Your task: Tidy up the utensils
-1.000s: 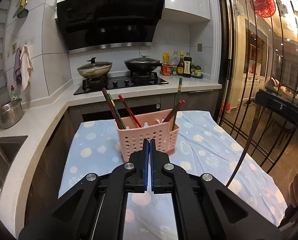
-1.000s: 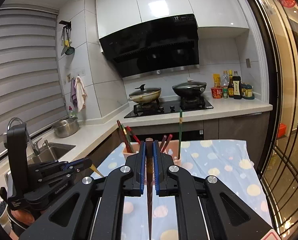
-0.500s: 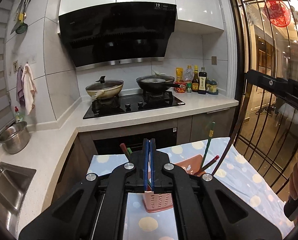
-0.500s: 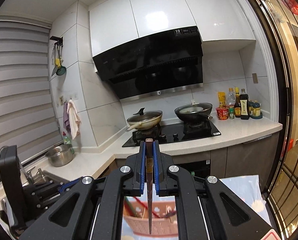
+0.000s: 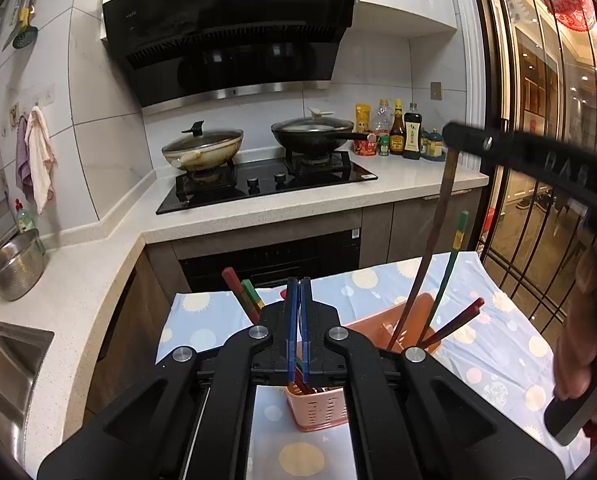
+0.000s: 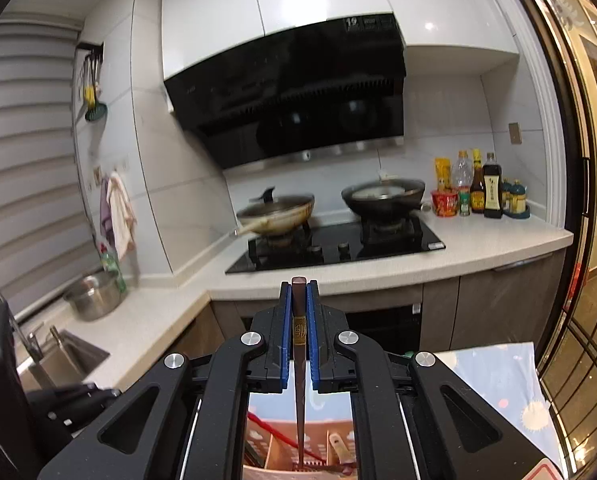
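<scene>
— So what changed since a second ago?
— Both tools moved over the pink basket (image 5: 318, 408); it sat farther off before.
— And the dark chopstick (image 6: 298, 364)?
— Clamped in the right tool (image 6: 298, 300), near upright, tip down inside the basket on the bench (image 5: 498, 360). Left tool (image 5: 298, 292) is closed, empty.

Left tool (image 5: 298, 308) pads closed, empty; right tool (image 6: 299, 320) pads clamped on chopstick (image 6: 299, 360).

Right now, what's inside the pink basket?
The pink basket holds several coloured chopsticks, including a green one and a dark red one. The dark chopstick dips into it. The left tool hides its middle and bottom.
</scene>
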Demonstrator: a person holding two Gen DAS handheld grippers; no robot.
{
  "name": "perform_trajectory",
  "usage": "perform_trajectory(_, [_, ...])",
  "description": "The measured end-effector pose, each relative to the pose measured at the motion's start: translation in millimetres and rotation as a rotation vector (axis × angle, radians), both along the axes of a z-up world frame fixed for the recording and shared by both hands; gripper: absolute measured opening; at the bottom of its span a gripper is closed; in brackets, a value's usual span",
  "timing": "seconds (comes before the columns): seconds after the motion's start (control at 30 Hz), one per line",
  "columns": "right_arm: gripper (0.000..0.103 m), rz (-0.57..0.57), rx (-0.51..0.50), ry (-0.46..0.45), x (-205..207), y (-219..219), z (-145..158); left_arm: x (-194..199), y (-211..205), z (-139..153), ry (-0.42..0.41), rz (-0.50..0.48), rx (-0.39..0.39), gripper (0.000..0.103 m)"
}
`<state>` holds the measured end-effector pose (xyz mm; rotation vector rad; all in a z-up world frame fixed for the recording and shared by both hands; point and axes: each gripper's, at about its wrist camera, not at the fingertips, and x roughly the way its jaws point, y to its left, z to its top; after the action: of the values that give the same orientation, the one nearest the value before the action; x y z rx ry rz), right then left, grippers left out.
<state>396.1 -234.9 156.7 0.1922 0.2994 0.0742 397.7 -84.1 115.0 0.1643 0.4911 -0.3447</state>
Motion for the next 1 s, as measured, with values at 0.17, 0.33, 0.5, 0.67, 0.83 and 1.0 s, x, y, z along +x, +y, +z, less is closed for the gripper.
perform_trajectory(0.17, [0.007, 0.004, -0.011, 0.057, 12.0, 4.8, -27.2, 7.6, -0.6, -14.5, 0.030, 0.001, 0.005, 0.001])
perform_trajectory(0.33, [0.007, 0.013, -0.039, 0.085, 15.8, 9.6, -40.8, 13.4, -2.1, -24.7, 0.057, 0.005, 0.007, 0.001])
perform_trajectory(0.5, [0.033, 0.002, -0.040, 0.074, 10.3, 7.9, -44.9, 17.2, 0.3, -29.2, 0.065, 0.048, 0.007, 0.018])
perform_trajectory(0.67, [0.040, 0.000, -0.022, 0.062, -0.8, 1.1, -43.9, 14.4, 5.9, -29.6, 0.058, 0.065, -0.001, 0.034])
perform_trajectory(0.83, [0.040, 0.004, -0.027, 0.063, -14.8, -0.8, -42.8, 5.7, 6.3, -28.7, 0.051, 0.065, 0.005, 0.034])
perform_trajectory(1.0, [0.040, 0.009, -0.026, 0.071, -34.8, -2.6, -44.7, -9.2, 7.7, -27.9, 0.042, 0.061, 0.005, 0.036])
